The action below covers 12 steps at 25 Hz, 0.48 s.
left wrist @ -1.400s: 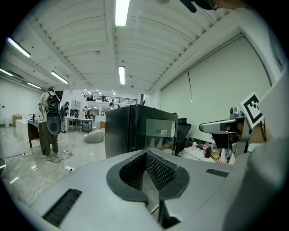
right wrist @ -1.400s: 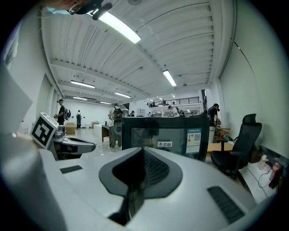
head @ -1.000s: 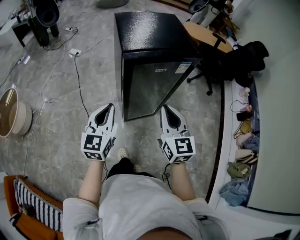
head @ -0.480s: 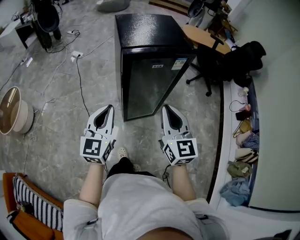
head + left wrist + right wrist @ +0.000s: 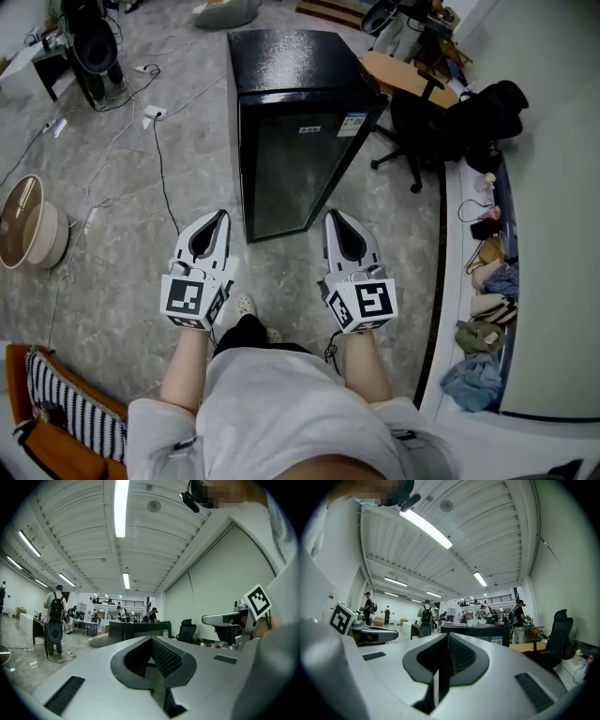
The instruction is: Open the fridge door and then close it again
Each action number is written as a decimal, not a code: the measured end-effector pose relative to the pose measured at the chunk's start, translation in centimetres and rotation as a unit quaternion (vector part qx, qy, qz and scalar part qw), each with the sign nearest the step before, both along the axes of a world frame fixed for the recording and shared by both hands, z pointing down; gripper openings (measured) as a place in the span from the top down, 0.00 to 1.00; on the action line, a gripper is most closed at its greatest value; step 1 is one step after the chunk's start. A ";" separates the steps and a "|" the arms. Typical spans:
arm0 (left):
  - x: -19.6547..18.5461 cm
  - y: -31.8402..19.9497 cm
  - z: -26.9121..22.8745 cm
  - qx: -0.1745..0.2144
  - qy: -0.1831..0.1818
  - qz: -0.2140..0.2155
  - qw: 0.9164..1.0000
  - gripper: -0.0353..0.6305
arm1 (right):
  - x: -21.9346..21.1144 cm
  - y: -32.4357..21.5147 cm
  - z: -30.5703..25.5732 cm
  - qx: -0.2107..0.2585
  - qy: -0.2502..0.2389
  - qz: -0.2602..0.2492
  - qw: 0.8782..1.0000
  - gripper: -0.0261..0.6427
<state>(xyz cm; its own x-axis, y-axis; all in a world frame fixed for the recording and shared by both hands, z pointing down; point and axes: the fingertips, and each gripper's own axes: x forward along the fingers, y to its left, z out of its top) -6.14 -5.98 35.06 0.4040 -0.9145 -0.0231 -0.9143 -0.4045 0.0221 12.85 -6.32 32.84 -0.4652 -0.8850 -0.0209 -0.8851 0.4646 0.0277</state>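
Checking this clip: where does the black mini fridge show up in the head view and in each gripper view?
Head view: the black, boxy mini fridge stands at upper centre, ahead of both grippers.
Left gripper view: the fridge sits low at centre, just beyond the jaws.
Right gripper view: the fridge sits right of centre, beyond the jaws.
Shared landmark: the black office chair, right of the fridge in all three.

1. We see a bright, evenly lit room; the light comes from long ceiling tubes (image 5: 121, 506).
2. We note their glare speckling the glossy black top of the fridge (image 5: 291, 61), and only soft shadows on the floor (image 5: 112, 262).
3. We find both gripper views strongly bent at the edges, with black corners.
4. We see the nearest foreground there slightly soft.
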 end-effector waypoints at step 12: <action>1.1 0.8 -1.0 0.008 0.003 0.000 1.000 0.92 | 1.2 0.9 -0.5 0.004 -0.008 0.001 1.000 0.92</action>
<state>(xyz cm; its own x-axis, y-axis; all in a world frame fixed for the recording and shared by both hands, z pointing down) -5.00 -5.18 34.06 0.4041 -0.9139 -0.0397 -0.9140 -0.4051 0.0208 14.04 -5.40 32.37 -0.4635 -0.8854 -0.0361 -0.8861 0.4631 0.0176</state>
